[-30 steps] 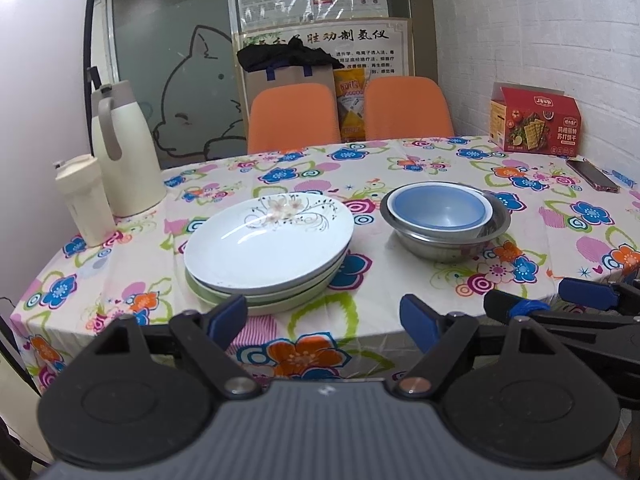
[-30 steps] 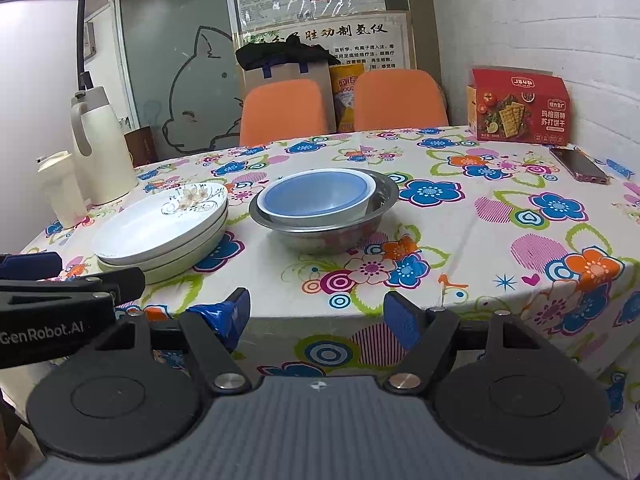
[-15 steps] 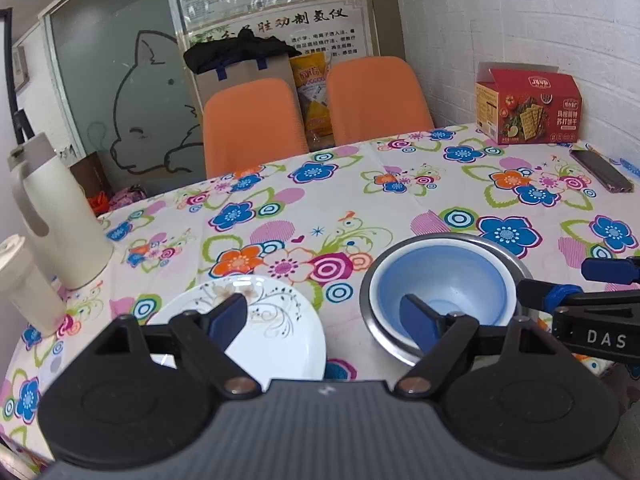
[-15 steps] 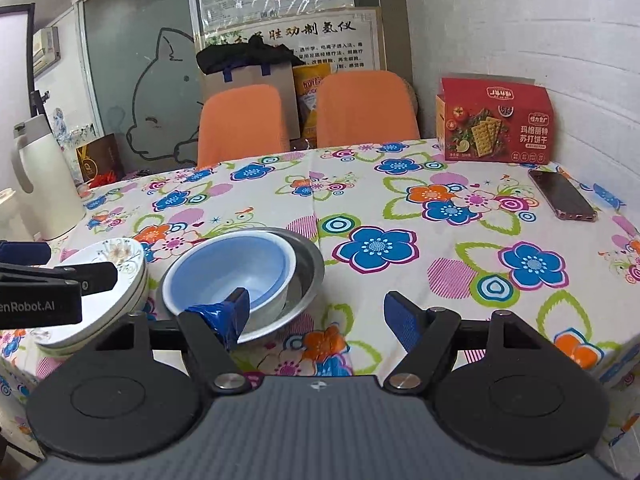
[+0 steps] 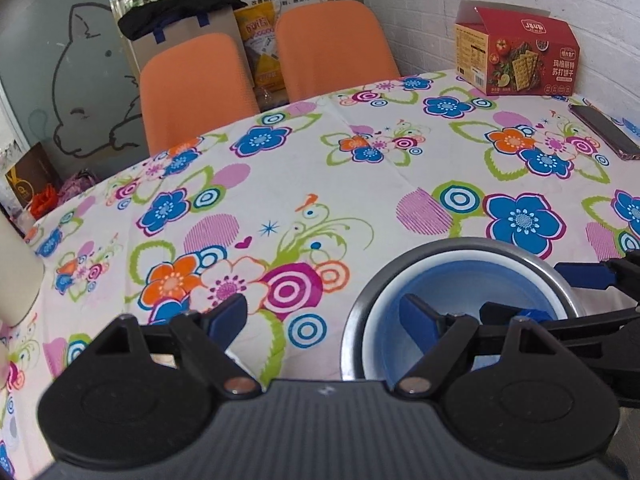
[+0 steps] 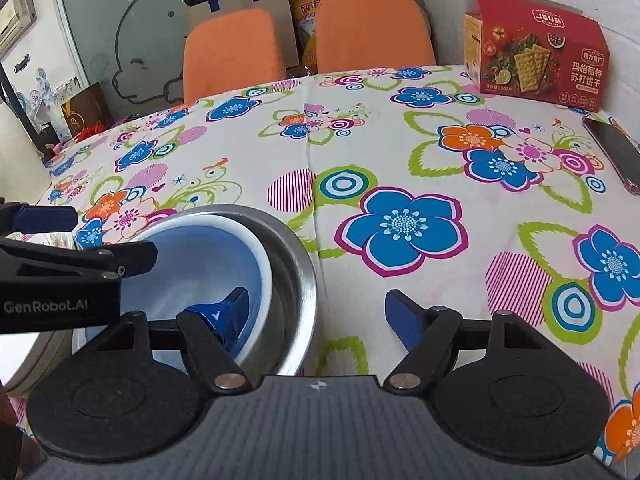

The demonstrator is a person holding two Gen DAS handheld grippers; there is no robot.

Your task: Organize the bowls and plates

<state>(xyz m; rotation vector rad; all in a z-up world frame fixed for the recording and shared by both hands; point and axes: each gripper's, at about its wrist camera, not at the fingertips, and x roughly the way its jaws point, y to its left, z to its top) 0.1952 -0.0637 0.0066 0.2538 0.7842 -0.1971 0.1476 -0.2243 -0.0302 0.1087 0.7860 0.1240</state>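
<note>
A blue bowl (image 5: 476, 284) sits nested inside a steel bowl (image 5: 356, 320) on the flowered tablecloth. My left gripper (image 5: 322, 316) is open and straddles the bowls' left rim, with one finger over the blue bowl and the other over the cloth. My right gripper (image 6: 314, 318) is open astride the right rim of the steel bowl (image 6: 304, 280). Its left finger is inside the blue bowl (image 6: 208, 260) and its right finger is outside over the cloth. Each gripper shows in the other's view. An edge of the plate stack (image 6: 36, 364) peeks out at the lower left.
A red cracker box (image 5: 520, 56) and a phone (image 5: 604, 136) lie at the far right by the white brick wall. Two orange chairs (image 5: 196, 88) stand behind the table. A cream thermos (image 5: 16, 272) is at the left edge.
Both grippers have moved forward over the table and down onto the nested bowls. The left one has shifted right, away from the plates, which have slid out of its view.
</note>
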